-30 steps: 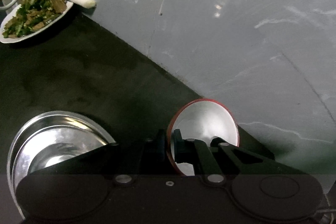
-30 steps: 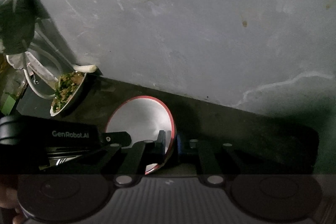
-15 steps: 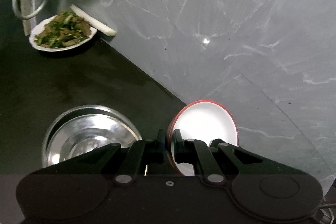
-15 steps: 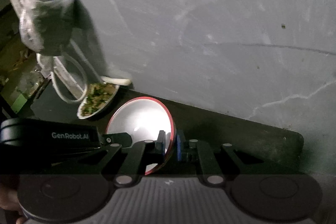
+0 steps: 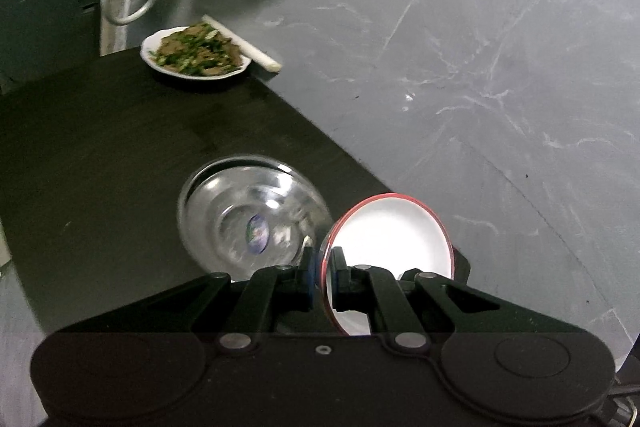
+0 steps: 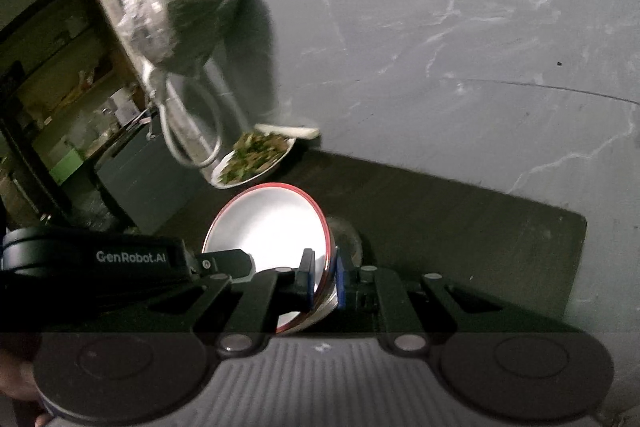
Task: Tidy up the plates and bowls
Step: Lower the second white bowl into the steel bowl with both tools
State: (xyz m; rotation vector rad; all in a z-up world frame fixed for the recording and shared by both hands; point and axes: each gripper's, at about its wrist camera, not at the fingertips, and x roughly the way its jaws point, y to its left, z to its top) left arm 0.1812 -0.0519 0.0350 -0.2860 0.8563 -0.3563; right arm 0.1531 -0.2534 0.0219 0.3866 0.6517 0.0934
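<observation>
The red-rimmed white bowl (image 5: 390,239) is tilted above the dark counter (image 5: 100,147) near its wall-side edge, both grippers' fingers (image 5: 340,277) pinching its rim. Unequal pull risks slip onto the steel bowl (image 5: 248,215) just beside.

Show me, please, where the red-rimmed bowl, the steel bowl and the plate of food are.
red-rimmed bowl (image 5: 394,227), left wrist view, white inside.
steel bowl (image 5: 240,211), left wrist view, inner wall.
plate of food (image 5: 196,47), left wrist view, on the food.
</observation>
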